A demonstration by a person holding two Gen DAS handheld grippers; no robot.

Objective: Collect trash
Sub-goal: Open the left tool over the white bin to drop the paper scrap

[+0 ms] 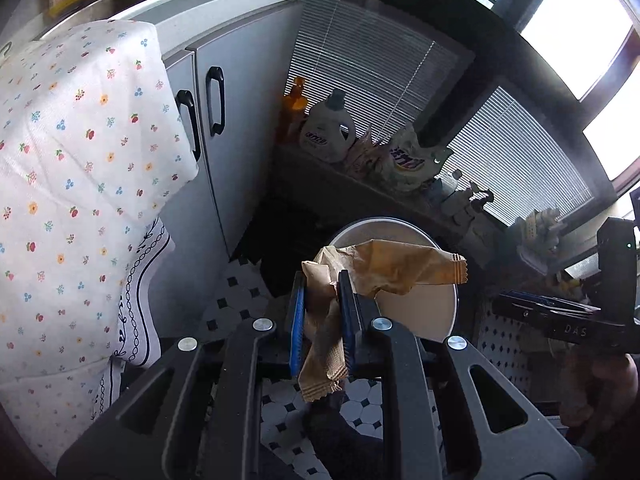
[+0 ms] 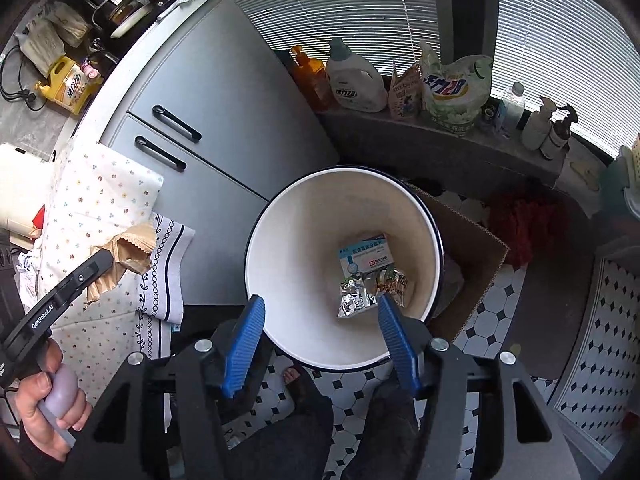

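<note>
left gripper (image 1: 322, 312) clamped on a crumpled tan wrapper (image 1: 384, 268), right gripper (image 2: 320, 336) wide open and empty over the white bin (image 2: 280, 240), only right wrist view shows the medicine box (image 2: 366, 254) and foil packet (image 2: 354, 298) lying inside, cabinet (image 2: 224, 120) right beside the rim

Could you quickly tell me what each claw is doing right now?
Left claw: shut on the brown wrapper.
Right claw: open, empty, above the bin.

Here's a floor (image 2: 492, 320) of white tiles with small black diamonds. A grey cabinet (image 2: 224, 92) with 2 black handles (image 2: 176, 118) stands at the left, a cloth (image 1: 76, 168) with small flowers hanging just beside it. Daylight comes bright through slatted blinds (image 2: 560, 52) across the windows. Below them runs a dark ledge (image 2: 440, 152) lined with detergent bottles (image 2: 354, 80) and a refill pouch (image 2: 456, 88). A red rag (image 2: 524, 224) lies on the floor.
</note>
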